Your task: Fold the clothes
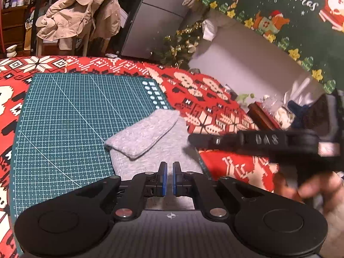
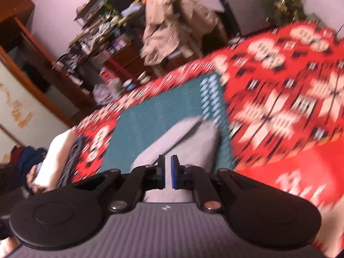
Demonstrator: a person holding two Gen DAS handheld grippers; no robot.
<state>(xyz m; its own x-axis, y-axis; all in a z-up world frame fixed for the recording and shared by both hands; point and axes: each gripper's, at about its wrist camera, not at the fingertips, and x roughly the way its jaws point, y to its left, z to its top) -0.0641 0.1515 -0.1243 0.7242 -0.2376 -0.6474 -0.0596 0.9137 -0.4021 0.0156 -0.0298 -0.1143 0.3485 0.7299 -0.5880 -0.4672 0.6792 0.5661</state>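
Left wrist view sharp; right wrist view motion-blurred. Left tool [image 1: 169, 178] and right tool [image 2: 168, 175]: jaws narrow, small gap, gripping nothing. Grey knit garment [image 1: 148, 133], sleeve folded across, lies on green gridded cutting mat [image 1: 71, 116] atop red patterned cloth [image 1: 210, 111] covering counter. Beige coat [image 1: 83, 13] drapes chair behind.

one grey garment [image 1: 150, 142], seemingly, two grippers [image 1: 169, 178]
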